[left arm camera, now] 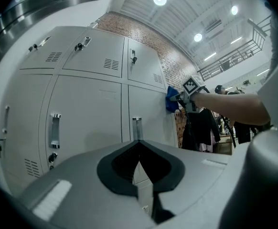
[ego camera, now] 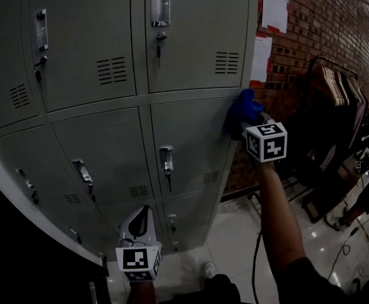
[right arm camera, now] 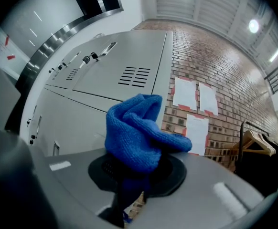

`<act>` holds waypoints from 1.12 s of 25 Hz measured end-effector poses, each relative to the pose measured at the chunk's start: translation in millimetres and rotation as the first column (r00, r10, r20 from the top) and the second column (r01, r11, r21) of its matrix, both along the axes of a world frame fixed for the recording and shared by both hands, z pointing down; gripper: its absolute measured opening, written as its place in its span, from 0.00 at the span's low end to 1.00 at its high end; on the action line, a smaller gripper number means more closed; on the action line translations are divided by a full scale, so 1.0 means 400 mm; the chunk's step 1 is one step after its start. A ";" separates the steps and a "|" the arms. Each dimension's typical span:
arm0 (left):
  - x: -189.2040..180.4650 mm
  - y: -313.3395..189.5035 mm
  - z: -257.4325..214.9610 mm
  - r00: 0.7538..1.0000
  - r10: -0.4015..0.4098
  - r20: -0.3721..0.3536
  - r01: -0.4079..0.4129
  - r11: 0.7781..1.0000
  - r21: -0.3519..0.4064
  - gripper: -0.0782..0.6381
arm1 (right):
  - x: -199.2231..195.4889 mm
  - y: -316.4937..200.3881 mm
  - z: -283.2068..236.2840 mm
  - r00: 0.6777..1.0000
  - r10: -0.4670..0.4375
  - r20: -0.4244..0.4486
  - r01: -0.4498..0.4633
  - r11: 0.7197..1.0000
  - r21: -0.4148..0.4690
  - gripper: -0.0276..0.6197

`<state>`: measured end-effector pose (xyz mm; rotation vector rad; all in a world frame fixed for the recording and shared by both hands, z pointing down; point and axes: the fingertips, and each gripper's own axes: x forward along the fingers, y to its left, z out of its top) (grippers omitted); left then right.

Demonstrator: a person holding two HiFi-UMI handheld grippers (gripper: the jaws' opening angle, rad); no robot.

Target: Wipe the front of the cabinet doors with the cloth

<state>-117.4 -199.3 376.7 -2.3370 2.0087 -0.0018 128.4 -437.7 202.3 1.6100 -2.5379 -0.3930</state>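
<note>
A bank of grey metal lockers (ego camera: pixel 115 56) fills the left of the head view. My right gripper (ego camera: pixel 248 124) is shut on a bunched blue cloth (ego camera: pixel 243 109), which presses against the right edge of a middle-row locker door (ego camera: pixel 194 144). In the right gripper view the blue cloth (right arm camera: pixel 136 135) bulges out of the jaws, with the lockers (right arm camera: pixel 110 75) just beyond. My left gripper (ego camera: pixel 140 223) hangs low in front of the bottom lockers, shut with nothing in it. The left gripper view shows the right gripper (left arm camera: pixel 187 97) and cloth (left arm camera: pixel 171 99) on the door (left arm camera: pixel 148 106).
A brick wall (ego camera: pixel 336 24) with paper sheets (ego camera: pixel 275 6) stands right of the lockers. A garment rack with hangers and dark clothes (ego camera: pixel 333 100) sits by that wall. Cables lie on the glossy floor (ego camera: pixel 248 233). Another person's leg and shoe (ego camera: pixel 340 220) show at the right.
</note>
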 end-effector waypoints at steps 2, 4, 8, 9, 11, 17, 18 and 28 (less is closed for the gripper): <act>0.001 0.006 -0.001 1.000 0.000 0.000 0.000 1.000 0.000 0.13 | 0.001 0.010 0.004 1.000 0.008 -0.010 -0.008 1.000 0.011 0.16; -0.001 0.009 -0.002 1.000 0.000 0.000 0.000 1.000 0.000 0.13 | 0.002 0.022 0.018 1.000 0.014 -0.013 -0.014 1.000 0.011 0.16; -0.004 0.007 0.006 1.000 -0.001 -0.001 0.001 1.000 -0.006 0.13 | -0.010 0.027 0.069 0.999 0.015 -0.037 -0.015 1.000 -0.007 0.16; -0.002 0.006 0.008 1.000 0.001 0.000 -0.001 1.000 -0.009 0.13 | -0.015 0.022 0.081 0.999 0.019 -0.049 -0.020 1.000 -0.013 0.16; 0.003 0.005 0.009 1.000 0.007 -0.002 -0.007 1.000 -0.007 0.13 | -0.023 0.011 0.100 0.997 0.032 -0.068 -0.034 0.999 -0.031 0.16; 0.000 0.005 0.008 1.000 0.008 -0.005 -0.008 1.000 -0.009 0.13 | -0.030 0.012 0.102 0.997 0.040 -0.066 -0.043 0.998 -0.053 0.16; -0.002 0.004 0.008 1.000 0.007 -0.007 -0.007 1.000 -0.009 0.13 | -0.030 0.011 0.101 0.997 0.041 -0.066 -0.045 0.998 -0.053 0.16; 0.007 0.002 0.009 1.000 0.019 -0.017 -0.019 1.000 -0.002 0.13 | -0.188 0.060 0.103 0.990 -0.073 -0.118 0.067 0.996 -0.056 0.16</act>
